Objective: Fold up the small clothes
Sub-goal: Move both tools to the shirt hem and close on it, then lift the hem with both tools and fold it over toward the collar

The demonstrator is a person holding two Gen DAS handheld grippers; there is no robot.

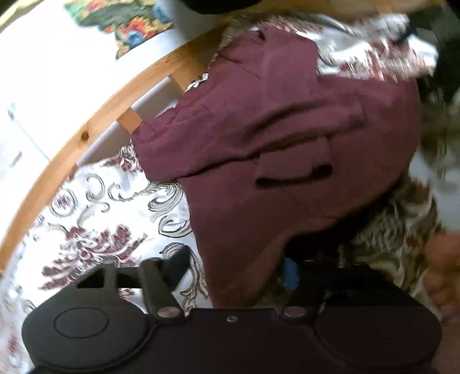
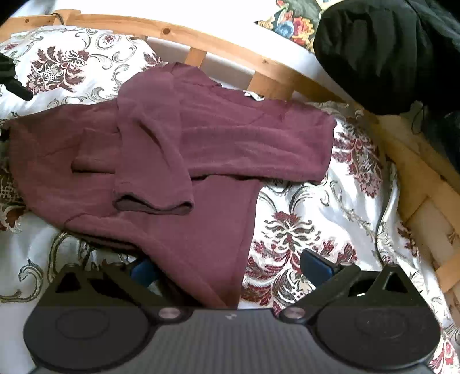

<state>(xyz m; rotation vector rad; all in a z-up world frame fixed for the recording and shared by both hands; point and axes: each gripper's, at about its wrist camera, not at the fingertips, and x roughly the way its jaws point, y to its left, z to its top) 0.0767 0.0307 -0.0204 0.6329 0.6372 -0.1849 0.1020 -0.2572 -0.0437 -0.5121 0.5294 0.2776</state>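
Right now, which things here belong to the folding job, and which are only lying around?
For the job:
maroon sweater
left gripper
right gripper

Only lying around:
floral bedspread
wooden bed frame
black cloth bundle

White bedcover with maroon and grey floral scroll print (image 2: 330, 207) spreads over the bed, bright light washing out its pale areas. Light pine slatted bed frame (image 2: 218, 43) curves along the far edge, white wall (image 1: 57, 72) behind it, and a colourful floral-patterned cloth (image 2: 293, 26) sits past the rail. Bulky black fabric bundle (image 2: 382, 54) rests at the frame's right end.
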